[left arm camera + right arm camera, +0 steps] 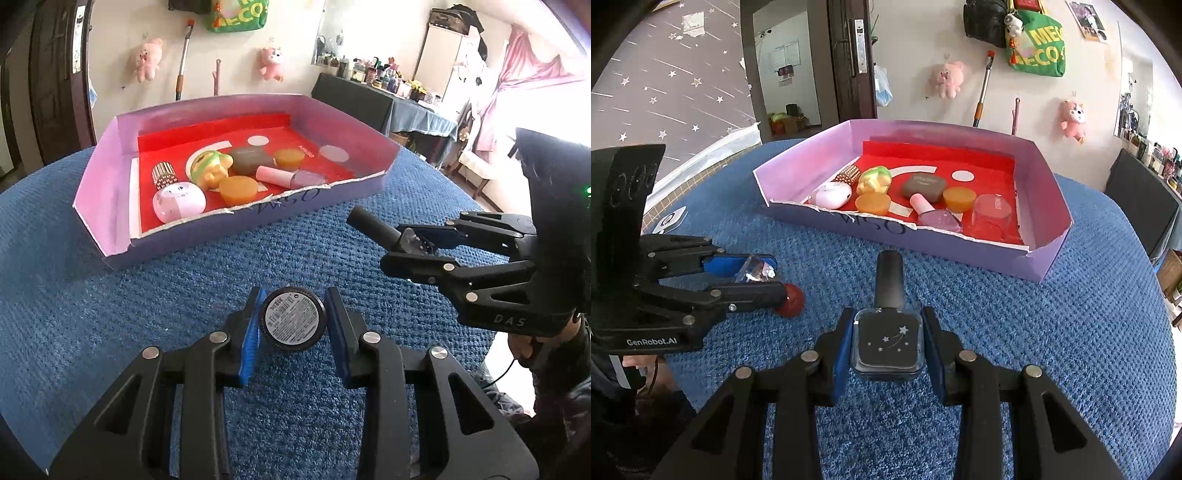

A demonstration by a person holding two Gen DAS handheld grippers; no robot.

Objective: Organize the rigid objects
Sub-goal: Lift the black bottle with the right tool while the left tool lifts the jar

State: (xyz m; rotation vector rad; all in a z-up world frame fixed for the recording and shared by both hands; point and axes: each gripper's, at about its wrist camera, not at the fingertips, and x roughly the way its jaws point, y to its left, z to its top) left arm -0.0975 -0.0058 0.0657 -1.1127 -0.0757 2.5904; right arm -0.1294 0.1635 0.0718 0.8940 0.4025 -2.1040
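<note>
My left gripper [294, 306] is shut on a small round bottle [293, 319], its labelled base facing the camera. In the right wrist view that gripper [775, 275] shows the bottle as clear glass [755, 271] with a red ball cap [790, 299]. My right gripper [887, 325] is shut on a square black nail polish bottle [888, 343] with star marks, its black cap pointing forward. From the left wrist view only its cap [369, 221] sticks out of the right gripper [397, 245]. A purple tray [110, 166] [1049, 192] with red lining lies ahead of both.
The tray holds several items: a white pod [179, 201], a yellow-green toy [208, 166], two orange pucks [238, 188], a grey case [251, 158], and a pink polish bottle [291, 177]. Blue textured cloth [184, 314] covers the table. A person's hand [646, 373] holds the left gripper.
</note>
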